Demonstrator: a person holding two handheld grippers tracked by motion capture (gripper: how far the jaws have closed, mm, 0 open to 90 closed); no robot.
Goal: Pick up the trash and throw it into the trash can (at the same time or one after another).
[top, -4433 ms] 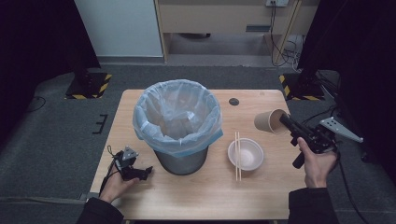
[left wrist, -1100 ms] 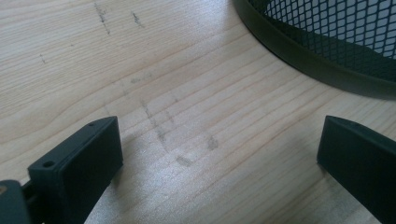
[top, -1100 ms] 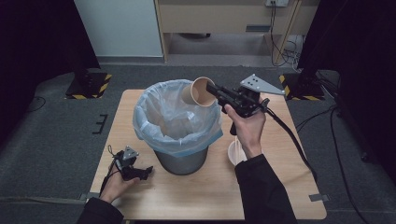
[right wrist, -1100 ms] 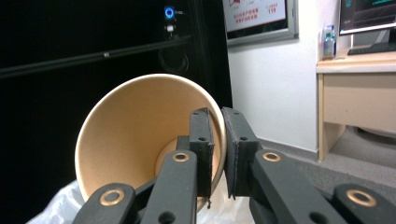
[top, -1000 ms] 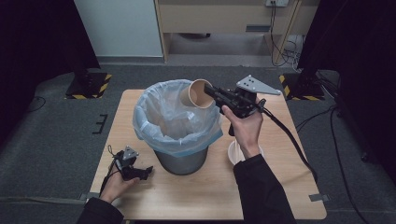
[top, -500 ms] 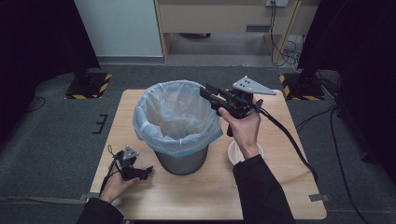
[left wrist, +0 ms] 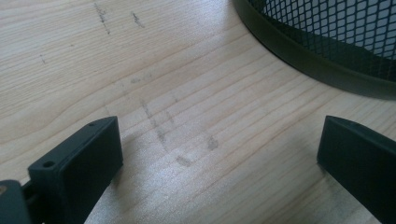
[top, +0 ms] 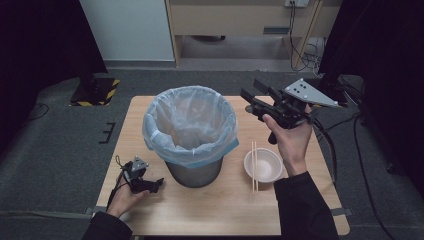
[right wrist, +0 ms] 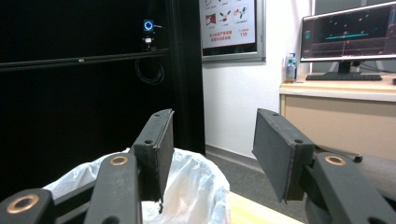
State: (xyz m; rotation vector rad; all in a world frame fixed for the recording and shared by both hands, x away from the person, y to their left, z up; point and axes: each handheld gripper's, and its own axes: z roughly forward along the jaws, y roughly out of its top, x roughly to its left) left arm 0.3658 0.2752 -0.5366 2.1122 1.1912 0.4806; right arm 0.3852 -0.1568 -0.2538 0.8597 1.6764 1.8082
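— Jaws, high view? Right gripper (top: 251,103) apart, empty, raised at the bin's (top: 190,131) 3 o'clock; left gripper (top: 150,184) resting on the table (top: 220,210) at its 8 o'clock.

— Left gripper view? Jaws wide apart on bare wood; mesh bin (left wrist: 327,42) at 1 o'clock.

— Right gripper view? Jaws parted, nothing between; bin liner (right wrist: 196,186) below.

Bin (top: 190,135) mid-table — bowl (top: 263,165) to its right, chopsticks (top: 254,165) across it.
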